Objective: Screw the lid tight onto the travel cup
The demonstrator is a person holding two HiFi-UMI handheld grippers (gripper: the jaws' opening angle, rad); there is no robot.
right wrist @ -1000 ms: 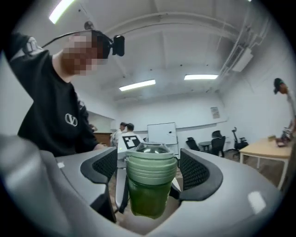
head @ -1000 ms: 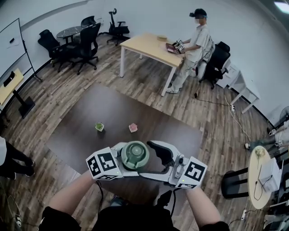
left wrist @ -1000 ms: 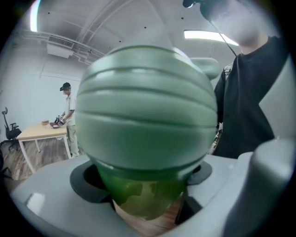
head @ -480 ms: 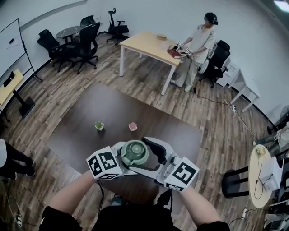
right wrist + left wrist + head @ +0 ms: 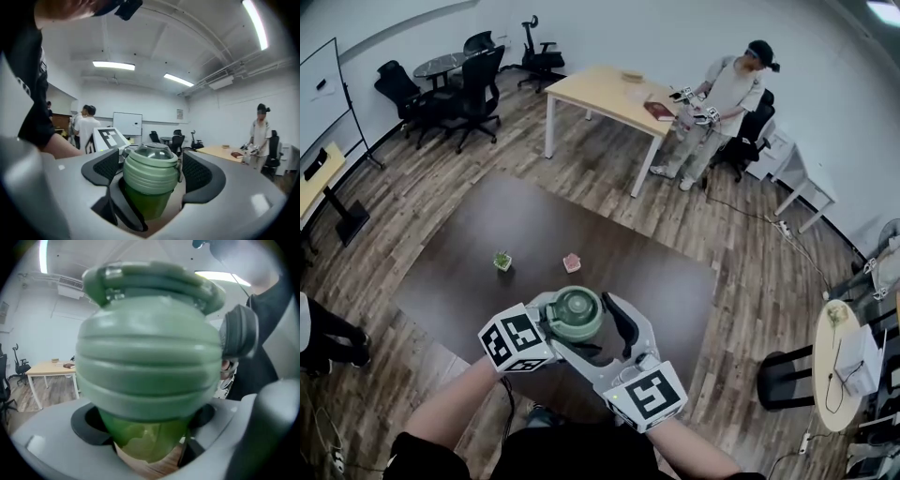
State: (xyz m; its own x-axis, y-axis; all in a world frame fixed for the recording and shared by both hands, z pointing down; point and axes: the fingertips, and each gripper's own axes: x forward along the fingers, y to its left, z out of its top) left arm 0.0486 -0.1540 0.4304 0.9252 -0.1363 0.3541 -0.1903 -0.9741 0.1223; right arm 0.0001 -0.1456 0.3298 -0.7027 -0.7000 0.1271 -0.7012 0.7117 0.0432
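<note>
- Our left gripper (image 5: 149,434) is clamped on the cup (image 5: 140,444), held up close to us.
- Our right gripper (image 5: 151,171) squeezes the lid (image 5: 150,180) (ribbed, likely slick); its pads (image 5: 199,171) may slip, or a tilt could cross-thread.
- Losing grip drops it toward the table (image 5: 469,253) beyond.

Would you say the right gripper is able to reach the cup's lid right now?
Probably yes: the lid sits between the jaws of the right gripper with nothing in the way, and the left gripper holds the travel cup beneath it.
</note>
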